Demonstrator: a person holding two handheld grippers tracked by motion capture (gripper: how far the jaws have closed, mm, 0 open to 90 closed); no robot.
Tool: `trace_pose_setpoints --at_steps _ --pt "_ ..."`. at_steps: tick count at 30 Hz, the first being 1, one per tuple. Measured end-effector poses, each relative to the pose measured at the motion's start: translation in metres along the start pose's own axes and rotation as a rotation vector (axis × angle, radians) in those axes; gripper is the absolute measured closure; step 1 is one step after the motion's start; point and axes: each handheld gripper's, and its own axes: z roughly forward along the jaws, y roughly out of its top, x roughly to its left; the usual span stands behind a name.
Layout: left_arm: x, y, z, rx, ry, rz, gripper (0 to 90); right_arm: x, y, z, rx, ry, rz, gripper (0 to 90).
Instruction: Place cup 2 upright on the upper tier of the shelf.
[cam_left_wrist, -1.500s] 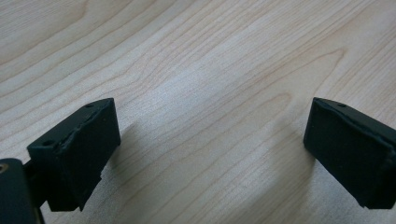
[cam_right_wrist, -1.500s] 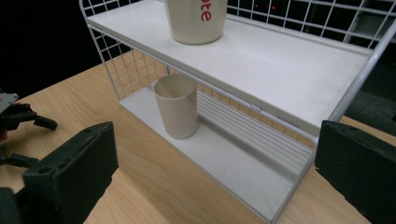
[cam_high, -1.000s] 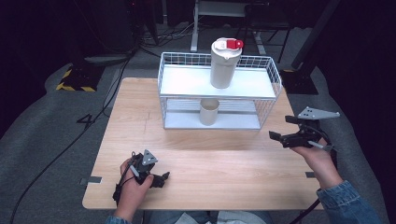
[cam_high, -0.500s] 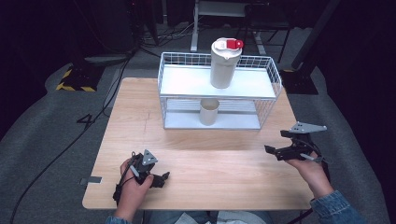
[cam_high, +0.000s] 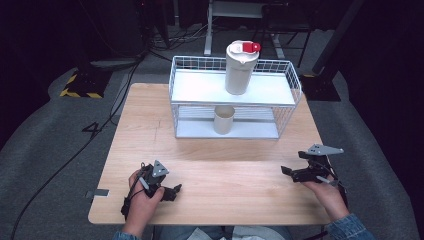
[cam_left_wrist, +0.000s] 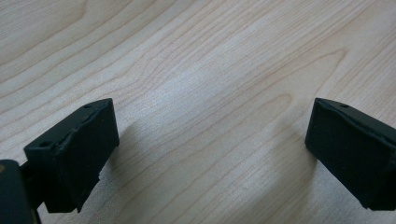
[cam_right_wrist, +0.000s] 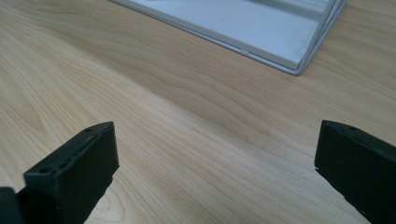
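Rack (cam_high: 235, 102) well beyond both empty claws, right claw (cam_high: 292, 172) nearer

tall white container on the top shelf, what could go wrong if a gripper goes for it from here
1. The tall white container stands upright on the upper tier of the wire rack; a push high on its body could tip it over the low rim.
2. The small cup sits directly beneath it on the lower tier, so a fall or a low approach could knock it.
3. Both the left gripper and the right gripper are open near the table's front edge, so the reach is long.
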Motion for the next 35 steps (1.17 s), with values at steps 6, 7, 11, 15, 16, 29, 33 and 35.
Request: trace_pose_setpoints --at_steps 6,7,11,15,16,29,33,35 --pt "0.0 0.0 0.0 0.0 0.001 0.002 3.3 0.001 -0.013 0.008 -0.001 -0.022 0.001 0.0" --pt "0.0 0.0 0.0 0.0 0.001 0.002 3.3 0.002 -0.015 0.009 0.002 -0.025 -0.003 0.0" --pt "0.0 0.0 0.0 0.0 0.001 0.002 3.3 0.007 -0.021 0.016 0.035 -0.045 -0.03 0.2" --pt "0.0 0.0 0.0 0.001 0.001 0.003 3.3 0.009 -0.026 0.022 0.068 -0.046 -0.008 0.3" --pt "0.0 0.0 0.0 0.001 0.001 0.003 3.3 0.009 -0.028 0.024 0.078 -0.045 -0.005 0.3" --pt "0.0 0.0 0.0 0.001 0.002 0.003 3.3 0.014 -0.036 0.033 0.104 -0.107 -0.007 0.0" --pt "0.0 0.0 0.0 0.001 0.001 0.003 3.3 0.015 -0.036 0.033 0.103 -0.113 0.001 0.0" --pt "0.0 0.0 0.0 0.001 0.001 0.003 3.3 0.015 -0.036 0.033 0.102 -0.118 0.002 0.0"
